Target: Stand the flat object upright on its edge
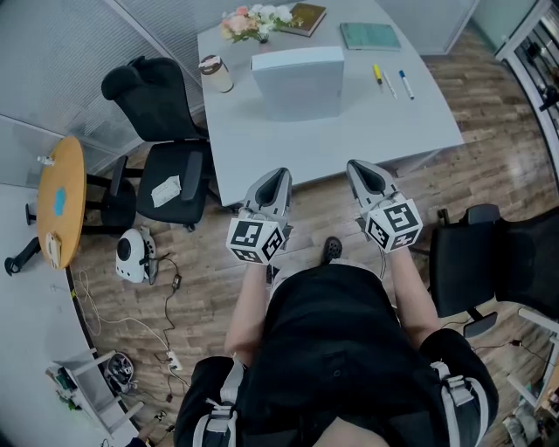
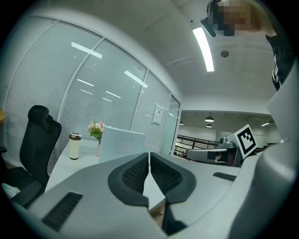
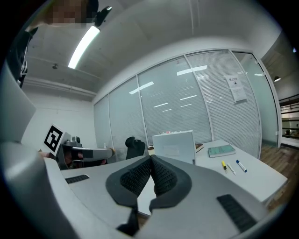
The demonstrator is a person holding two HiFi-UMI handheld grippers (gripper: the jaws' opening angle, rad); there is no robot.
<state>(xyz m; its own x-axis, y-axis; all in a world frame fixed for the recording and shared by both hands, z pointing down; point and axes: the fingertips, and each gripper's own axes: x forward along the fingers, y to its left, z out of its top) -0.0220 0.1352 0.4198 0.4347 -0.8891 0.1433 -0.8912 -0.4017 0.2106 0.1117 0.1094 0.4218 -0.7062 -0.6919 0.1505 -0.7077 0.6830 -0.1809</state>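
A pale flat box (image 1: 300, 81) stands upright on its edge in the middle of the white table (image 1: 367, 122). It also shows as a white slab, the box (image 2: 120, 144) in the left gripper view and the box (image 3: 174, 146) in the right gripper view. My left gripper (image 1: 272, 186) is shut and empty, held short of the table's near edge. My right gripper (image 1: 365, 177) is shut and empty too, beside it. Both sit well back from the box and touch nothing.
On the table are a lidded cup (image 1: 215, 73), flowers (image 1: 256, 22), a brown book (image 1: 304, 18), a green notebook (image 1: 369, 36) and two markers (image 1: 393, 82). Black office chairs stand at the left (image 1: 166, 148) and right (image 1: 498, 257). A round wooden table (image 1: 61, 199) is far left.
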